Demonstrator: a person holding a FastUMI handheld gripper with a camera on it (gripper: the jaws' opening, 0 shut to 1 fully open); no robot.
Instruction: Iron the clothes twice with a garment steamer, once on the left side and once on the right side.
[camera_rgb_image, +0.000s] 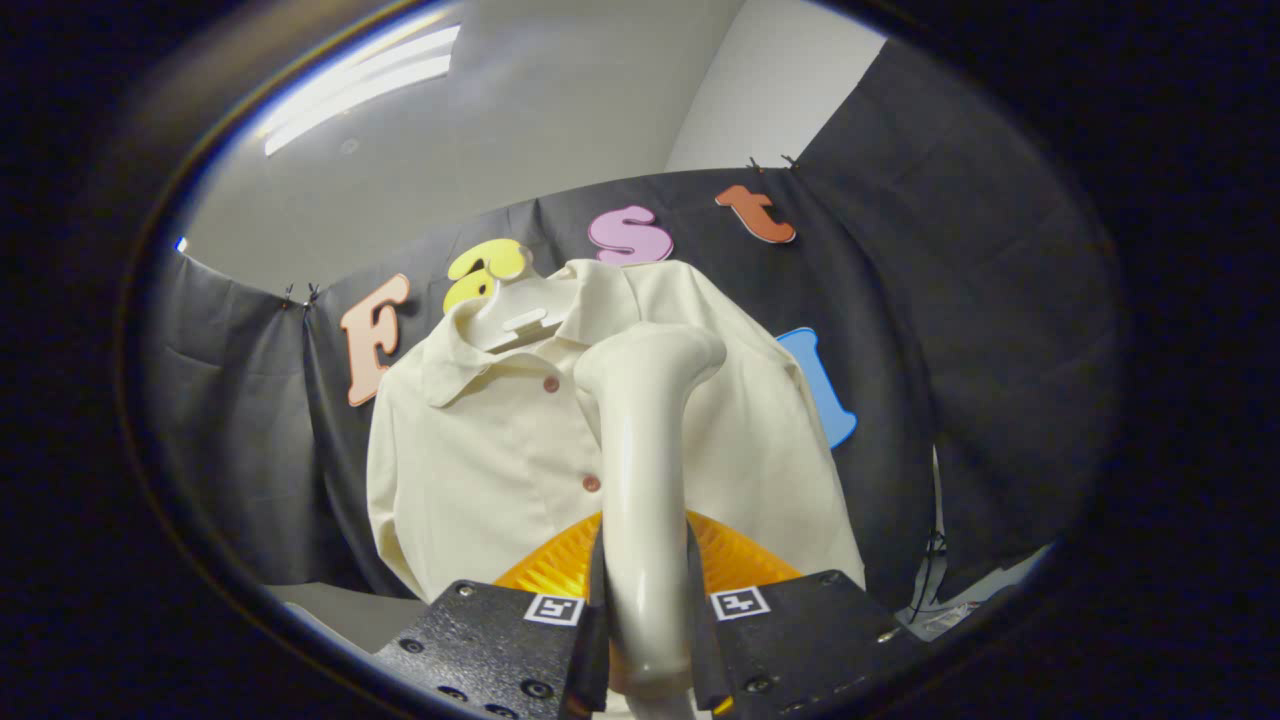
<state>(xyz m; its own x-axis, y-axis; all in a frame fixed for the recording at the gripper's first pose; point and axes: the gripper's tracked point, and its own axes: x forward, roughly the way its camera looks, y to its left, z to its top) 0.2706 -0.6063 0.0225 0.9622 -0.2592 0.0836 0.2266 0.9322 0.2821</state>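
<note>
Gripper view: looking up along the two fingers at a cream shirt hung against the black cloth wall.

Hidden or hard to read: lower hem of the shirt cut off behind the gripper and behind an orange ribbed piece just beyond the fingers; cannot tell what that orange piece belongs to. Middle of the shirt front covered by the garment steamer, so the button row visible in part, two reddish buttons showing beside the handle. Steamer's head turned away toward the fabric, face not visible; whether touching the shirt or just short of it, cannot tell. Hanger mostly tucked inside the collar, a pale plastic neck and tab showing. Cables and some clutter low at the wall's foot, too small to make out.

Materials and shapes: steamer a smooth, glossy cream plastic, a rounded column widening into a bent, bulbous top. Shirt of matte woven cloth, soft folded collar, sleeves hanging at both sides. Fingers black, flat, bolted plates with square printed markers.

Orientation: steamer's long axis running straight up between the fingers, head bent forward toward the shirt's chest, right of the button line. Gripper closed on the steamer's handle, both fingers pressed to its sides.
</note>
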